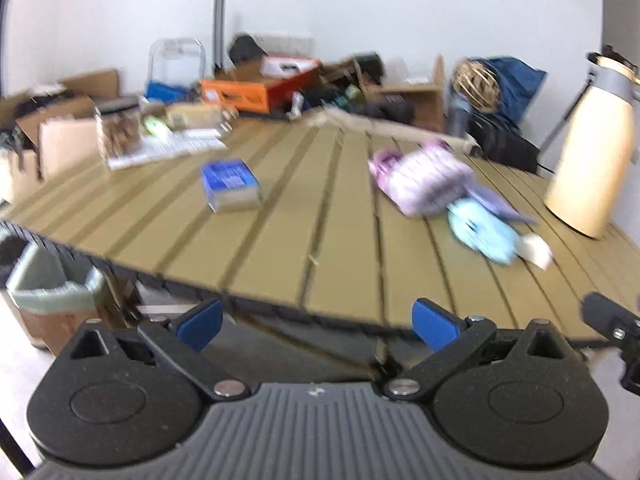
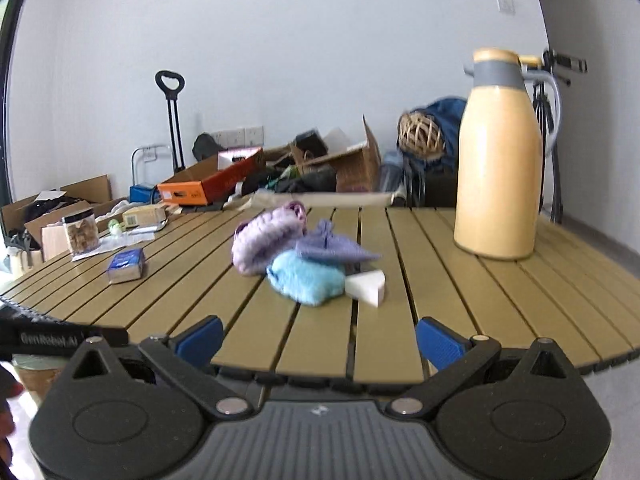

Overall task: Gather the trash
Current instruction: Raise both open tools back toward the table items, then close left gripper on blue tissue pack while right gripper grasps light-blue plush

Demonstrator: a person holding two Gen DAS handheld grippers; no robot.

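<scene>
Roughly level with the near edge of the slatted surface, both tongs stand apart and empty: left tongs, right tongs. Far left, a lined bin sits below the surface edge; on the surface a small blue box lies left, then a central pile: lilac knitted piece, purple pouch, turquoise fluffy item and a white wedge, all touching. Far right stands an upright cream jug, well apart from the pile.
</scene>
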